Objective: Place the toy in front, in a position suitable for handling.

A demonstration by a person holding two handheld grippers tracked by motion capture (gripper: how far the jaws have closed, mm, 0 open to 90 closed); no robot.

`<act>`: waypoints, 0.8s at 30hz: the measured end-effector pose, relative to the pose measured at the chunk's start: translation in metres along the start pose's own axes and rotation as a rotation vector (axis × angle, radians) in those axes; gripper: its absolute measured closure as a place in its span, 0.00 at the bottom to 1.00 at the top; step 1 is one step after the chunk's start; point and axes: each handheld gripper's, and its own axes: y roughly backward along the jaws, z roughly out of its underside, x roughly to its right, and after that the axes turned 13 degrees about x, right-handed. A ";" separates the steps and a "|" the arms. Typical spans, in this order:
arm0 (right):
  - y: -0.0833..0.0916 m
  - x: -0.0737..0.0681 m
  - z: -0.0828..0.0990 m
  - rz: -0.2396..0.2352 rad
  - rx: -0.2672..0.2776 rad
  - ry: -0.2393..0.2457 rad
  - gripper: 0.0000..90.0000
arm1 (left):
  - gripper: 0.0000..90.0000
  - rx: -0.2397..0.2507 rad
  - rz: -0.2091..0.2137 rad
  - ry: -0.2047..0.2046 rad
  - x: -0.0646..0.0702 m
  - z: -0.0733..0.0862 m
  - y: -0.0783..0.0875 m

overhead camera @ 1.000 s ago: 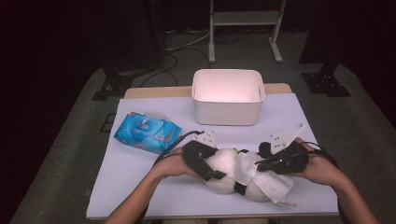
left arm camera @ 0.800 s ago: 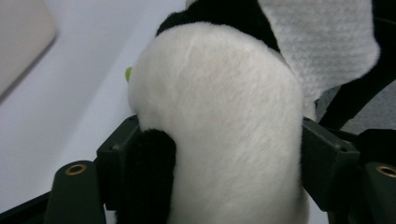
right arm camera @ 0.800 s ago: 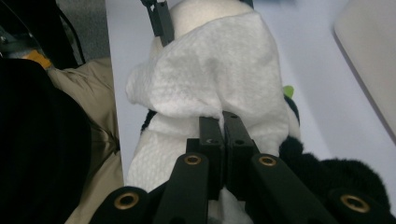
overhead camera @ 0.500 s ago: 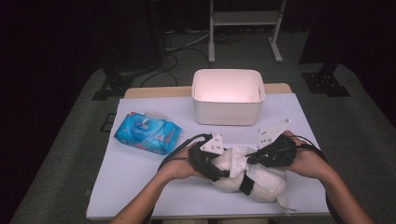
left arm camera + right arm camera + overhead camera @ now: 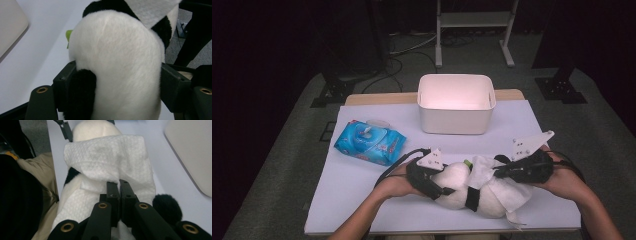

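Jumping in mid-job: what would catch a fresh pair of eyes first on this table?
The black-and-white plush panda lying at the table's near edge, clamped by the left gripper around its body. Next, the white wet wipe draped over the panda, pinched by the right gripper. Behind them, a white bin stands at the far middle and a blue wipes pack lies to the left.

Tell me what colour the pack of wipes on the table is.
The pack of wipes is bright blue with red and white print, seen best in the high view.
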 end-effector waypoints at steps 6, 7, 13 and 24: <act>0.009 0.008 0.006 0.041 0.001 -0.020 0.97 | 0.30 0.009 0.005 -0.002 0.000 0.002 0.001; 0.011 0.009 0.008 0.049 0.000 -0.024 0.97 | 0.30 0.006 0.007 -0.005 0.000 0.003 0.001; 0.011 0.011 0.011 0.049 0.011 -0.037 0.97 | 0.30 0.008 0.005 -0.009 0.002 0.003 0.002; 0.001 0.013 0.006 0.031 0.010 -0.033 0.97 | 0.30 0.006 0.009 0.009 0.003 0.004 0.001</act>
